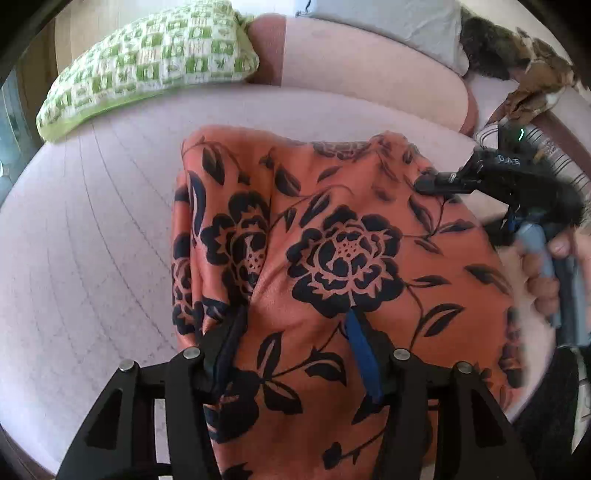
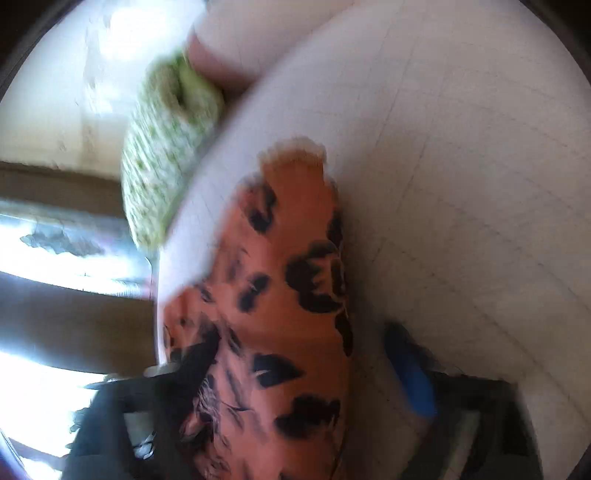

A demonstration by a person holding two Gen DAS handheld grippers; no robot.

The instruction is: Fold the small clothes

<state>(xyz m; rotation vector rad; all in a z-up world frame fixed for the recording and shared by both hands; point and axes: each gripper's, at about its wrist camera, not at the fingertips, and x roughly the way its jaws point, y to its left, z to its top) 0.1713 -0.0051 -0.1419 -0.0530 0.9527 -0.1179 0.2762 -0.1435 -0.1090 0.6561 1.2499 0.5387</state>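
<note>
Jaws of the left gripper [image 1: 295, 354] stand apart with a raised fold of the orange satin cloth printed with black roses [image 1: 332, 258] between them; its 2 fingers (1 black, 1 with a blue pad [image 1: 364, 358]) lie against the sides of the fold, though whether they truly pinch it I cannot tell. The cloth lies on the pale pink quilted sofa seat [image 1: 92, 240], spread across its middle and hanging over the near edge toward the camera.

From the left wrist view, the right gripper [image 1: 428, 182] comes in from the right, its black tips touching the cloth's far right edge, and a hand [image 1: 546, 273] wraps the blue-grey handle behind it. From the right wrist view, badly blurred, the cloth [image 2: 295, 295] runs up between the right gripper's [image 2: 303, 373] 2 fingers, a black one on the left and a blue-padded one [image 2: 410, 376] on the right; the blue pad stands clear of the fabric, so these jaws look open.

Around the cloth: 1 green-and-white checked knitted cushion [image 1: 147, 62] at the seat's far left corner, 1 pale grey cushion [image 1: 406, 22] against the pink backrest [image 1: 369, 70], and 1 brown patterned crumpled fabric heap [image 1: 528, 74] at the far right. None of them touches the cloth.
</note>
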